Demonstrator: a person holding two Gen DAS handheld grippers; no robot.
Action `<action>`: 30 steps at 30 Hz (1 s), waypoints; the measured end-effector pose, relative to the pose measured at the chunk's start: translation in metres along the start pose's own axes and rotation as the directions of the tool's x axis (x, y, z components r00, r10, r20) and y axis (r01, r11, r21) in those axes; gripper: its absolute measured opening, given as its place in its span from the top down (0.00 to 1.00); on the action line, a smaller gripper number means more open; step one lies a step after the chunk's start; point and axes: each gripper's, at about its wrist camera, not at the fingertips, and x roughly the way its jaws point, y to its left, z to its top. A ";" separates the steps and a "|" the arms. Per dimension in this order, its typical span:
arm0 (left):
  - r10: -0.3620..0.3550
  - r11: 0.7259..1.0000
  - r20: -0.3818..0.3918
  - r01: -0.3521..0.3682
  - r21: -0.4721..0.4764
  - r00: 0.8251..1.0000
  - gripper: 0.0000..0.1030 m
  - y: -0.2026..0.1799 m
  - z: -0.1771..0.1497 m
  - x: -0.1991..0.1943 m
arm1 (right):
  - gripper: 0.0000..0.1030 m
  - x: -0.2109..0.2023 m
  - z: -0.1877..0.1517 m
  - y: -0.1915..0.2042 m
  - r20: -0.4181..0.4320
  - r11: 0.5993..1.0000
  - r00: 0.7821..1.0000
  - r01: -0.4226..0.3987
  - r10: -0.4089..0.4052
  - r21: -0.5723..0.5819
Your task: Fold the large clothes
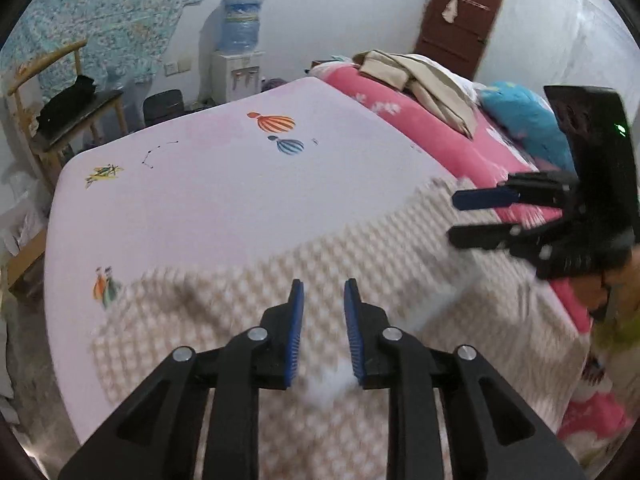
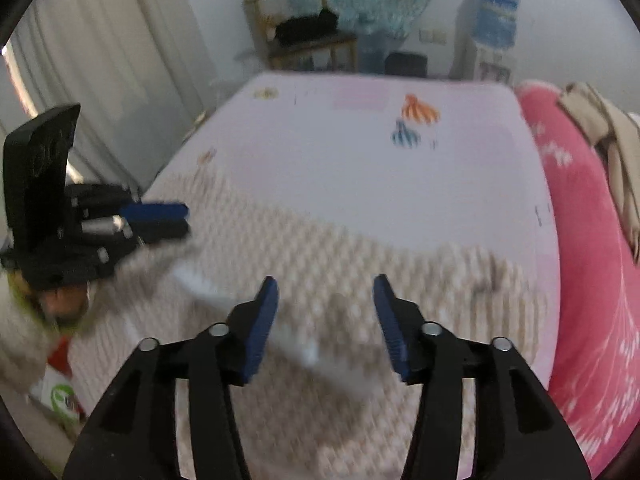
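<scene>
A large beige-and-white checked garment (image 1: pixel 280 280) (image 2: pixel 340 260) lies spread over the near part of a pale pink bed sheet (image 1: pixel 224 184) (image 2: pixel 340 168) printed with balloons. My left gripper (image 1: pixel 324 286) (image 2: pixel 186 220) hovers above the garment's near edge. Its blue pads stand a narrow gap apart with nothing between them. My right gripper (image 2: pixel 326 292) (image 1: pixel 453 218) is open wider over the garment's right side, and only cloth shows below the gap. The garment is blurred in both views.
A pink flowered quilt (image 1: pixel 432 136) (image 2: pixel 592 280) runs along the bed's right side, with folded beige clothes (image 1: pixel 420 76) and a blue pillow (image 1: pixel 524 120) on it. A water dispenser (image 1: pixel 240 52), a wooden chair (image 1: pixel 68 108) and a brown door (image 1: pixel 460 12) stand beyond the bed.
</scene>
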 end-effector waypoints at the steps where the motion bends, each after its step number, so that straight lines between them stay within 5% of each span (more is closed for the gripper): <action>1: 0.007 1.000 -0.008 -0.007 -0.016 1.000 0.80 0.000 0.006 0.011 | 0.51 0.010 0.005 -0.001 0.000 1.000 1.000 0.006 -0.006 0.017; 5: 0.068 0.995 -0.079 -0.073 -0.063 0.995 0.80 0.015 0.007 0.050 | 0.51 0.058 0.002 -0.020 -0.086 0.991 0.990 0.117 -0.111 0.064; 10: 0.059 0.996 -0.067 -0.063 -0.064 0.996 0.80 0.018 0.003 0.044 | 0.51 0.047 -0.003 -0.024 -0.084 0.990 0.992 0.099 -0.090 0.102; 15: -0.035 0.999 -0.047 0.034 -0.018 0.998 0.80 0.006 -0.006 0.025 | 0.51 0.037 -0.011 -0.012 -0.067 0.996 0.997 0.047 -0.042 0.081; 17: 0.030 1.000 -0.124 -0.028 0.012 0.992 0.79 0.001 -0.019 0.045 | 0.51 0.054 -0.019 -0.009 -0.100 0.995 0.993 0.067 -0.060 0.076; 25: 0.059 0.998 -0.087 -0.056 0.033 0.994 0.77 -0.013 -0.037 0.009 | 0.51 0.013 -0.025 0.007 -0.084 0.995 0.994 0.076 -0.070 0.069; 30: 0.047 0.997 -0.106 -0.052 -0.048 0.993 0.75 -0.001 -0.056 0.012 | 0.51 0.032 -0.047 0.005 -0.135 0.990 0.987 0.100 -0.087 0.099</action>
